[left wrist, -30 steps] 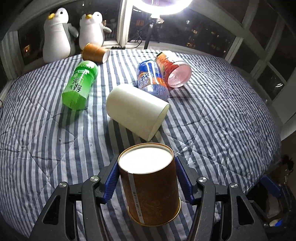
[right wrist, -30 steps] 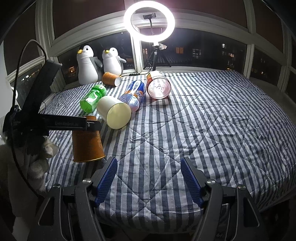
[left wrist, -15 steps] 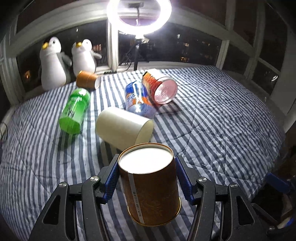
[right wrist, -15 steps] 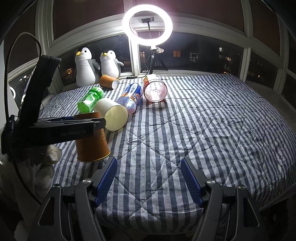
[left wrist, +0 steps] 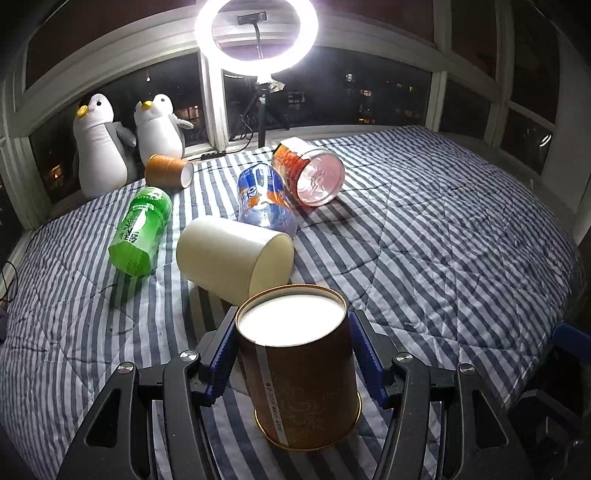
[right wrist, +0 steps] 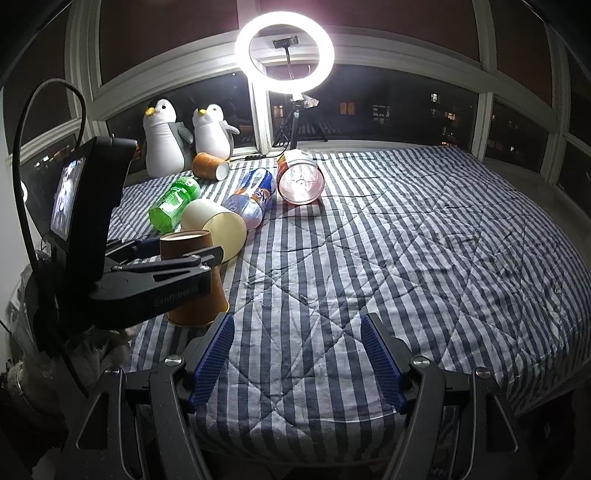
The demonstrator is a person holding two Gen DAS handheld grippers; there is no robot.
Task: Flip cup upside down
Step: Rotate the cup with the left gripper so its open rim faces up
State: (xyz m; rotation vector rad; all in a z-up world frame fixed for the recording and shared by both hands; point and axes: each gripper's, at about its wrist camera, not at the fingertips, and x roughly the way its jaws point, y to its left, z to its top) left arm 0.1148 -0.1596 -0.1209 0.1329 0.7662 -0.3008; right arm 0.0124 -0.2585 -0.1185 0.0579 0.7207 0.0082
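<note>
A brown paper cup (left wrist: pixel 306 373) is upside down, white base up and rim down, between the blue pads of my left gripper (left wrist: pixel 293 350), which is shut on it. In the right wrist view the same cup (right wrist: pixel 195 291) sits in the left gripper at the near left edge of the striped bed, its rim at or just above the cover. My right gripper (right wrist: pixel 295 362) is open and empty over the bed's near edge.
On the bed lie a cream cup (left wrist: pixel 236 258) on its side, a green bottle (left wrist: pixel 142 230), a blue bottle (left wrist: pixel 264 201), an orange container (left wrist: pixel 308 171) and a small orange cup (left wrist: pixel 168 171). Two penguin toys (left wrist: pixel 99 158) and a ring light (left wrist: pixel 256 35) stand at the window.
My left gripper has tilted up and come lower with the cup; the window and ring light have come into its view. The right gripper has barely moved.
</note>
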